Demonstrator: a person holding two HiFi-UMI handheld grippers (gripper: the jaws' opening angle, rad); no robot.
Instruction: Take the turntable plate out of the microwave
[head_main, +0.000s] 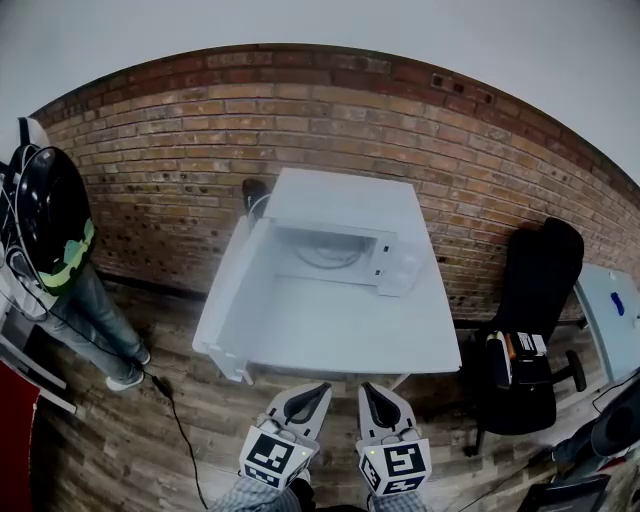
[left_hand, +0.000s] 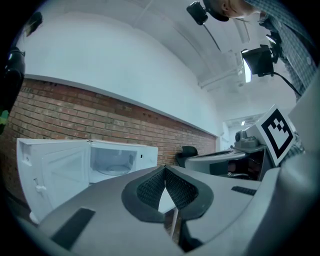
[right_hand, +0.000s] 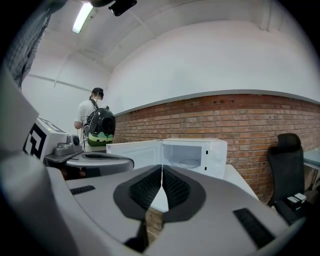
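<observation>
Left gripper (left_hand: 165, 171) and right gripper (right_hand: 161, 169) are side by side, each with jaws pressed together and nothing between them, just short of the near edge of the white table (head_main: 330, 335). The microwave (head_main: 345, 205) stands on the table with its door (head_main: 228, 285) swung open. The turntable plate (right_hand: 190, 163) lies inside the cavity, well apart from both grippers.

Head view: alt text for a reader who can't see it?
A white microwave sits on a white table against a brick wall, door open, the glass plate inside. The left gripper and right gripper, both shut, hover short of the table.
</observation>
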